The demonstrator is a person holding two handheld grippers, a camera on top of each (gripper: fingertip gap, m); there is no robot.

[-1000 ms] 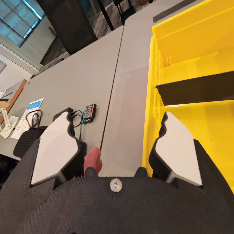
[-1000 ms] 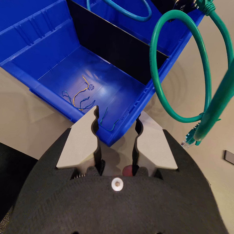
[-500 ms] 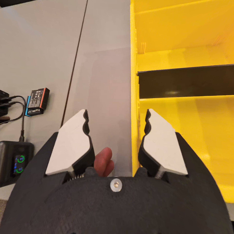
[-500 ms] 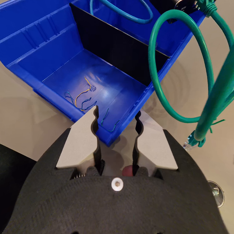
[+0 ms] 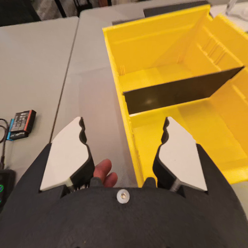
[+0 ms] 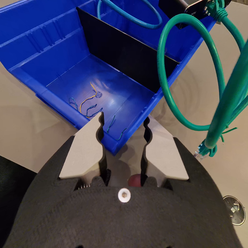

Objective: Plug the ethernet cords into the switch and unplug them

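Observation:
My left gripper [image 5: 124, 120] is open wide and empty, over the left wall of an empty yellow bin [image 5: 132, 134]. My right gripper [image 6: 124, 118] is partly open and empty, over the near corner of a blue bin [image 6: 40, 44]. A black switch [image 6: 190, 8] rests on the blue bin's far right rim. A green ethernet cord [image 6: 162, 75] meets the switch, loops down outside the bin, and its free plug [image 6: 201, 151] hangs just right of my right gripper. A light blue cord [image 6: 134, 18] lies in the bin's far compartment.
Black dividers split the yellow bin [image 5: 174, 94] and the blue bin [image 6: 127, 44]. Thin wire scraps [image 6: 85, 106] lie in the blue bin's near compartment. Two camera batteries [image 5: 21, 124] and a black charger [image 5: 5, 187] sit left of my left gripper. A round metal disc [image 6: 234, 210] lies at the lower right. My right fingertips sit around 75 cm from my left ones.
My left gripper has swung right towards the yellow bin, and its jaws narrowed and then opened wider again. My right gripper has pulled back slightly from the blue bin, its gap unchanged.

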